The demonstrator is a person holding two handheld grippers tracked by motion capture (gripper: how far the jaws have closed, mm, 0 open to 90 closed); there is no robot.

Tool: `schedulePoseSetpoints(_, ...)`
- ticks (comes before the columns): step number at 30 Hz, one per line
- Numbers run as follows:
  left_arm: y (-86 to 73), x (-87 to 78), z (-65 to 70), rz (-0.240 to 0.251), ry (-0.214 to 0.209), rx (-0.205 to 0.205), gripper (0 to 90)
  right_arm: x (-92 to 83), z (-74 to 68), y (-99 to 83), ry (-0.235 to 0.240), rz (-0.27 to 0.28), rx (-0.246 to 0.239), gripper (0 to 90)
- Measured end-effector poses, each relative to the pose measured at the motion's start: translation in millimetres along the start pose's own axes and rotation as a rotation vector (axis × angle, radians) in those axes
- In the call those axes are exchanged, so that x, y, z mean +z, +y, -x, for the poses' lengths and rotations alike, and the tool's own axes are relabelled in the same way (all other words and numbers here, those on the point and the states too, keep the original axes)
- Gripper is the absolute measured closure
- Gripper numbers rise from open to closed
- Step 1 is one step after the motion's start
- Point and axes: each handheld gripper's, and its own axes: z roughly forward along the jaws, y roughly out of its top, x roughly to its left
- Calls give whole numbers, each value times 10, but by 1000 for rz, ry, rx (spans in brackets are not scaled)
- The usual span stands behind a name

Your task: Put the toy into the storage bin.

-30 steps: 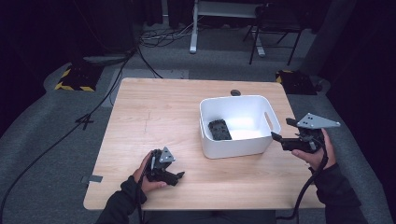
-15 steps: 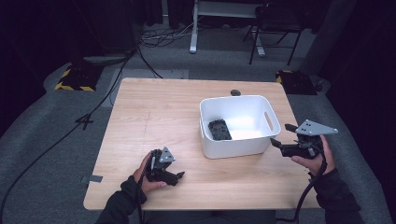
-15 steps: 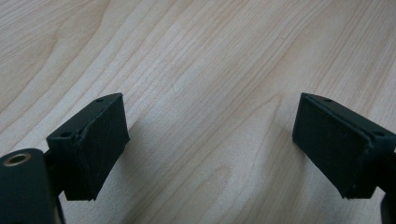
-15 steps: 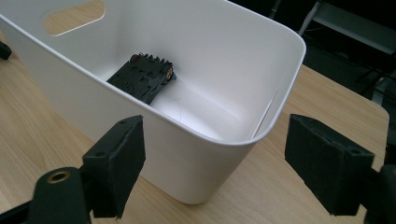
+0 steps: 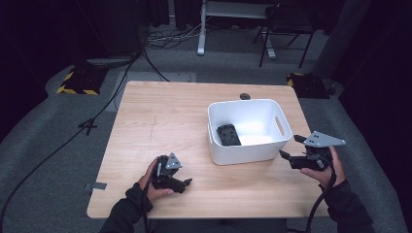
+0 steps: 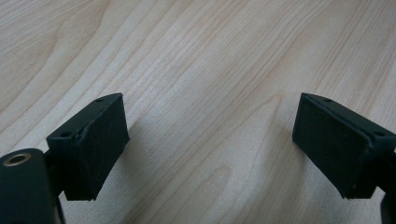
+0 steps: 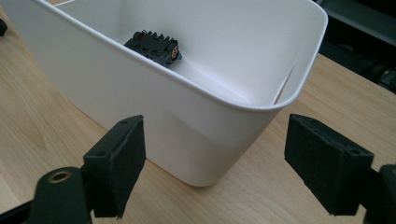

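Note:
A white plastic bin (image 5: 269,148) stands on the right half of the wooden table (image 5: 160,121). Inside it, against its left wall, lies a black ribbed part (image 5: 228,135), which in the right gripper view (image 7: 152,45) shows a small round connector at one end. My right gripper (image 5: 287,158) hangs just off the bin's near right corner (image 7: 205,140), pointing at it, jaws open and nothing between them. My left gripper (image 5: 186,183) rests low over the table near the front edge, jaws open over bare wood (image 6: 210,121).
A small dark round grommet (image 5: 245,96) sits at the table's far edge behind the bin. Beyond the table are a desk frame (image 5: 201,34), a chair (image 5: 286,29), floor cables and a yellow-black striped block (image 5: 75,80). A cable trails down from each gripper.
My right gripper has sunk a little toward the table beside the bin's near right corner. The left gripper and the bin have stayed put.

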Motion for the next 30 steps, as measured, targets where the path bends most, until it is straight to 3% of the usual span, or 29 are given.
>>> schedulePoseSetpoints(30, 0, 0, 0, 0, 0, 0, 108, 182, -57, -518, 32, -121, -16, 207)
